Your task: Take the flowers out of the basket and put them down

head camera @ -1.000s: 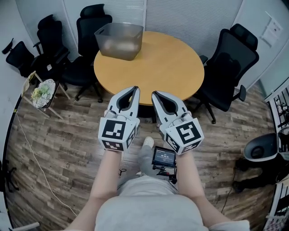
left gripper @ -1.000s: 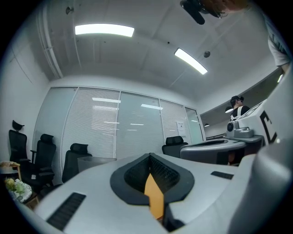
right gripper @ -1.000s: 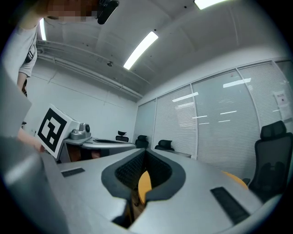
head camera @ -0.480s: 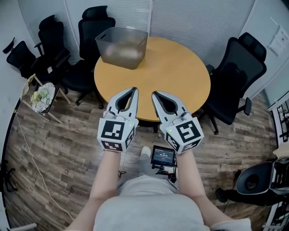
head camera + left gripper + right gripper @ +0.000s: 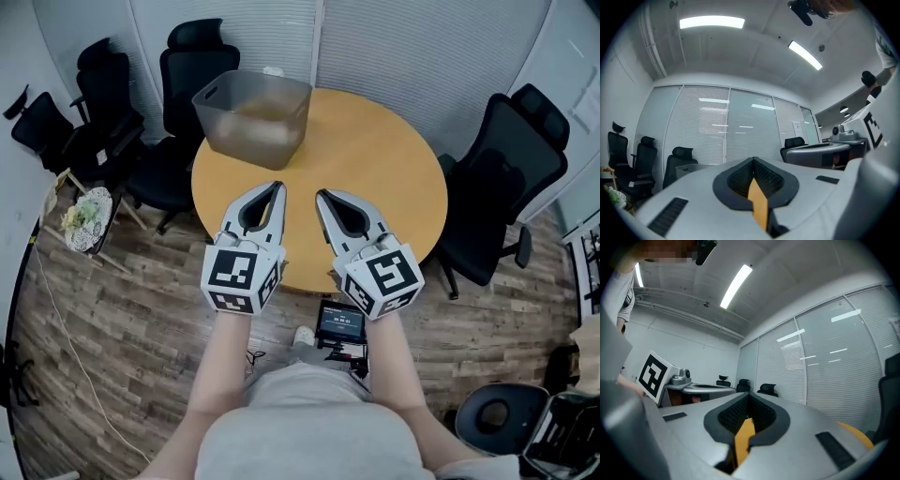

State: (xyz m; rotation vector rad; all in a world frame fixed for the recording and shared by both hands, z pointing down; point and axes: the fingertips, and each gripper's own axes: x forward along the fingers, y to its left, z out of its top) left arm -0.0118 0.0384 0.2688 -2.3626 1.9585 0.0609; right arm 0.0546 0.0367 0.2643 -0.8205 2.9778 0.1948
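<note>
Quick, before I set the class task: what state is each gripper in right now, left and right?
Left gripper: closed, holding nothing.
Right gripper: closed, holding nothing.

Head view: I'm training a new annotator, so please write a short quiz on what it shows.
1. True or false: the grey plastic bin stands on the round wooden table.
2. Where are the flowers? A: on the table. B: in the bin. C: on a low stand on the floor, left of the table.
3. What do the left gripper and the right gripper hold?

Key: 1 true. 2 C. 3 nothing; both are shut and empty, held side by side over the table's near edge.
</note>
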